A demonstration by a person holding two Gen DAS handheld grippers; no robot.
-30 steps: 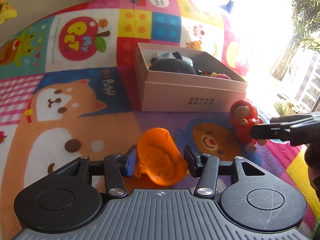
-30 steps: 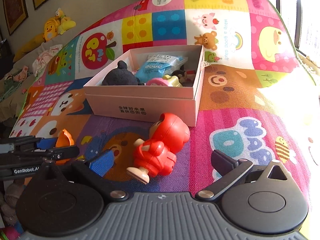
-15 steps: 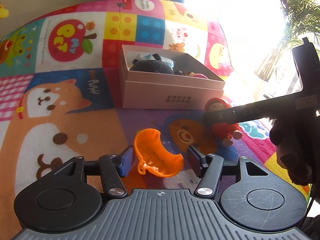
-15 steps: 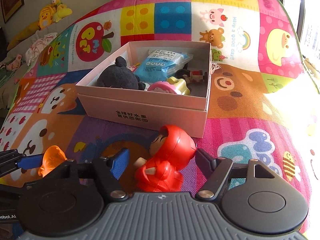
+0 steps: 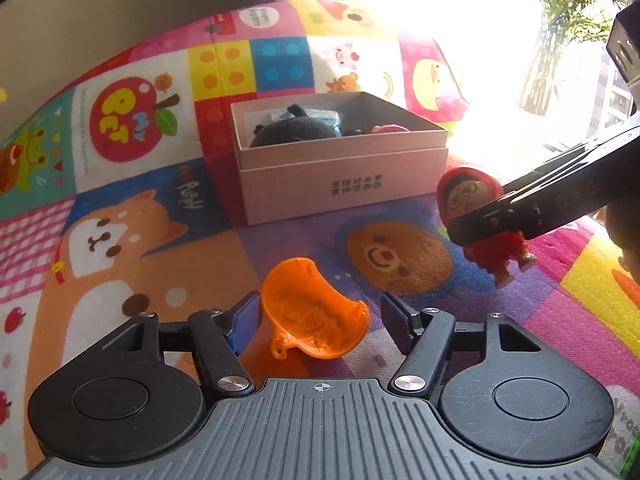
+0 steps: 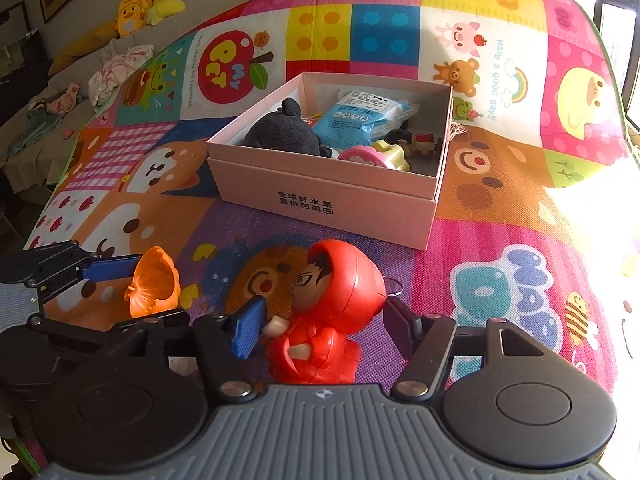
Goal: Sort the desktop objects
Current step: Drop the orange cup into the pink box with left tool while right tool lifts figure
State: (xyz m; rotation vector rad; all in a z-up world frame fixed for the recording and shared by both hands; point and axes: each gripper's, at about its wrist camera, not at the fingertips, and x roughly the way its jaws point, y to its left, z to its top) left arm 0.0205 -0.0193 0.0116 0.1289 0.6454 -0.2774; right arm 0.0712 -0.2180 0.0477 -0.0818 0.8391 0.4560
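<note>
- The right gripper (image 6: 320, 320) pinches a red doll (image 6: 332, 312) just above the play mat (image 6: 500, 208), its jaws having just closed on the hood and chest; in the left wrist view the doll's feet hang clear of the mat.
- The left gripper (image 5: 316, 320) has just been opening around an orange scoop (image 5: 312, 312). The blue pad sits against the scoop's left edge, the other finger stands apart, so the fingers are spread and the scoop looks loose.
- The pink box (image 6: 424, 216), open and already crowded with a black plush (image 6: 284, 132), a blue packet (image 6: 364, 114) and small toys, stands just beyond both grippers.
- Risks, as judged: the doll's rounded, glossy hood could slide out of the pinch on the way over the box wall; the scoop may tip or skid if the left fingers close off-centre; the two grippers, near each other, could collide.
</note>
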